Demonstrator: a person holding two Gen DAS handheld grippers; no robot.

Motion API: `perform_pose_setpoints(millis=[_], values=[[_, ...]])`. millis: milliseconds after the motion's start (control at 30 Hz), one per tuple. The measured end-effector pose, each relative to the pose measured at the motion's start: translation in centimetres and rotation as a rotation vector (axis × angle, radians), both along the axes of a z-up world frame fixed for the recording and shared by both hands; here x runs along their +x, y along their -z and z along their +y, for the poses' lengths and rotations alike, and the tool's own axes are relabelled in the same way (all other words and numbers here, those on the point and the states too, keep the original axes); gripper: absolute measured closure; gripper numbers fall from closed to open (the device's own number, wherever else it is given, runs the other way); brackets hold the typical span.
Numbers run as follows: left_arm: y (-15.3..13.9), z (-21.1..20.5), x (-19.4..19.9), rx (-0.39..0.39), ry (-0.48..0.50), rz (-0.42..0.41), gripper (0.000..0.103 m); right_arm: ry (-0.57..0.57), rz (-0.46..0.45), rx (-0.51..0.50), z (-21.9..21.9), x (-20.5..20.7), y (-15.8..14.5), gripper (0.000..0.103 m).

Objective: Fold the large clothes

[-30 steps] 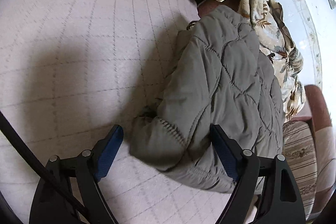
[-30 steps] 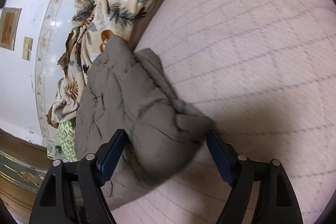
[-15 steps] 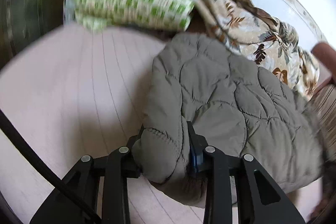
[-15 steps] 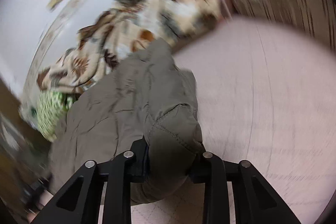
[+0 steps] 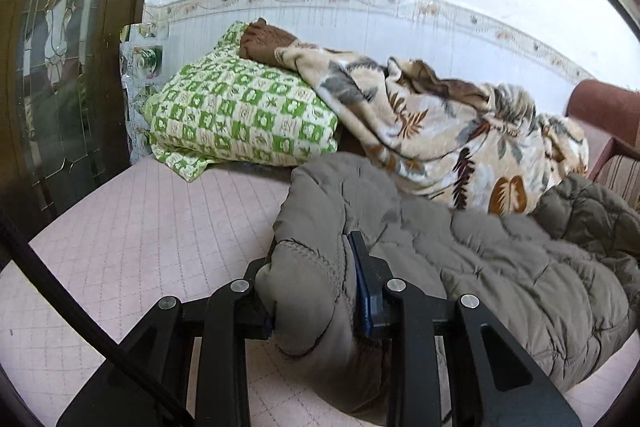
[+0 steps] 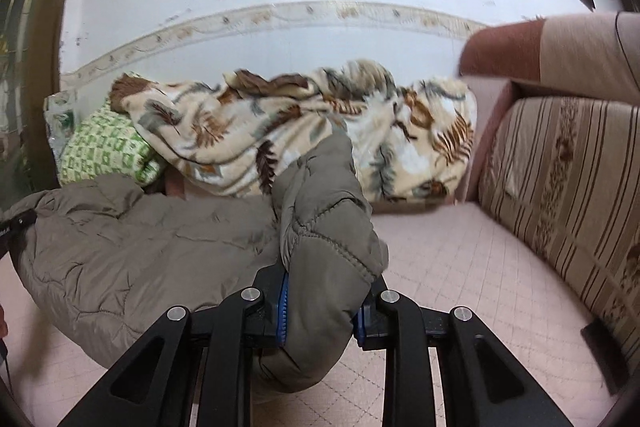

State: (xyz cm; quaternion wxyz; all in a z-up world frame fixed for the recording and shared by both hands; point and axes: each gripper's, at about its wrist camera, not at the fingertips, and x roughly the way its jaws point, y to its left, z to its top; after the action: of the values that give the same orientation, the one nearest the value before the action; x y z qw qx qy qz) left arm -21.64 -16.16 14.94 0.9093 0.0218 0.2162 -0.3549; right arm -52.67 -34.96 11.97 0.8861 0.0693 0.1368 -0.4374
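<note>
- On a pink quilted bed (image 5: 132, 227), a grey padded jacket (image 5: 500, 267) lies spread, one end lifted by each gripper.
- The left gripper (image 5: 312, 291) has just closed its fingers, clenched on a bunched jacket edge.
- The right gripper (image 6: 320, 307) has likewise just clamped another edge.
- Behind: a green checked pillow (image 5: 240, 115) and a leaf-print blanket (image 6: 300, 123).

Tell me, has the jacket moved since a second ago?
Yes. The jacket, flat on the pink mattress before, is now lifted at the near edge, with both grippers having just closed on it.
</note>
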Motion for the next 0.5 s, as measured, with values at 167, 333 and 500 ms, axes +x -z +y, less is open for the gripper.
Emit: perform_pose_setpoints(millis=[167, 333, 500], values=[[0.3, 2.6, -1.1, 0.049, 0.011, 0.044, 0.074, -0.035, 0.033, -0.018, 2.2, -0.9, -0.2, 0.077], [1.3, 5.6, -3.1, 0.070, 0.019, 0.056, 0.074, -0.061, 0.054, -0.031, 5.2, -2.9, 0.4, 0.077], [3.3, 7.4, -4.5, 0.127, 0.020, 0.078, 0.073, -0.059, 0.069, 0.002, 6.9, -4.5, 1.9, 0.077]])
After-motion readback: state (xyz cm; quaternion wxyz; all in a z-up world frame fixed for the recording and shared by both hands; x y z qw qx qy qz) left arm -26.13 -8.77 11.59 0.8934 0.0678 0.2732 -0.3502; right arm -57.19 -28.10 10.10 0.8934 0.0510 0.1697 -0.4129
